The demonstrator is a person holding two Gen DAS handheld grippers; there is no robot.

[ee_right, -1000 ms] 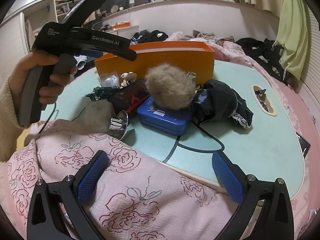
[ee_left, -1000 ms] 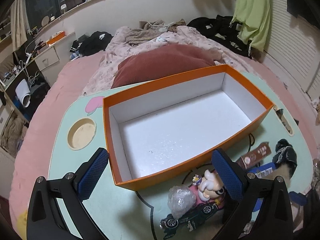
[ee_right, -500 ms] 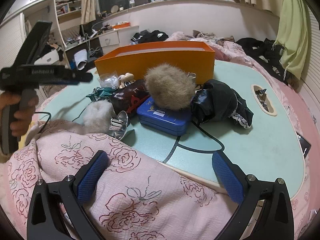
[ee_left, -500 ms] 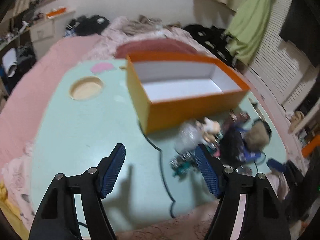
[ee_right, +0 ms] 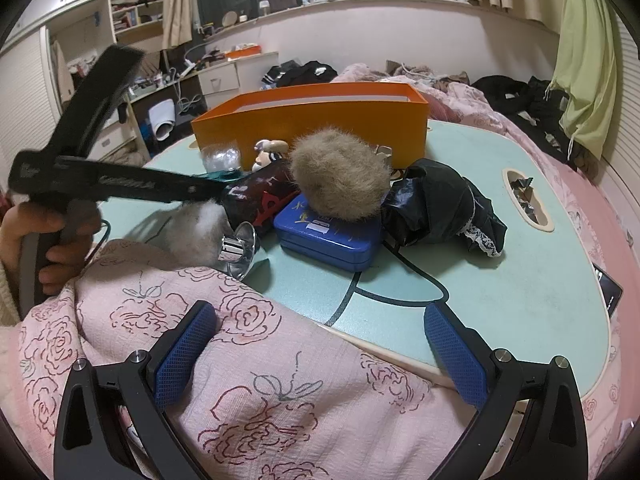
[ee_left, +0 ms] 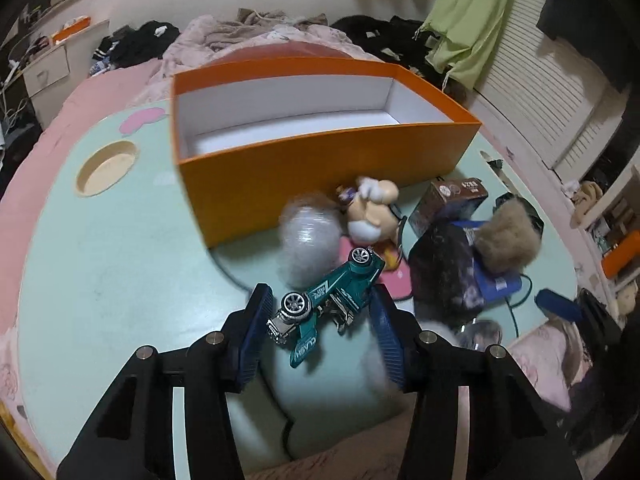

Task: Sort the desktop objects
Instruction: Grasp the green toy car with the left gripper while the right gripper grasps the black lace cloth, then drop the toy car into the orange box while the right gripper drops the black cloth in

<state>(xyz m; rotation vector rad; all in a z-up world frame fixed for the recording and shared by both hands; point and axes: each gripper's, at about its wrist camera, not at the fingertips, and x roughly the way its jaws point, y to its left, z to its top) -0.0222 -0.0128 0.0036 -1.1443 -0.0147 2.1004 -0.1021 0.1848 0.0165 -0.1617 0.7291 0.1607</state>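
An empty orange box (ee_left: 320, 152) stands on the mint-green table (ee_left: 100, 260); it also shows in the right wrist view (ee_right: 312, 120). My left gripper (ee_left: 322, 308) is open, its fingers on either side of a teal toy car (ee_left: 328, 296), not closed on it. Beyond the car lie a crumpled clear wrap ball (ee_left: 308, 240) and a cartoon figurine (ee_left: 372, 208). My right gripper (ee_right: 320, 340) is open and empty, low over a pink floral blanket (ee_right: 240, 360). It faces a fur pompom (ee_right: 340, 176) on a blue tin (ee_right: 328, 232).
A brown carton (ee_left: 452, 196), a dark packet (ee_left: 444, 268) and the pompom (ee_left: 504, 240) lie right of the car. Black lace cloth (ee_right: 440, 208), a grey fur ball (ee_right: 196, 228) and a silver cup (ee_right: 240, 248) sit near the tin. The table has round recesses (ee_left: 106, 166).
My left gripper has swung down and right from above the box to the toy car, and its fingers have narrowed around it. The right gripper has stayed still.
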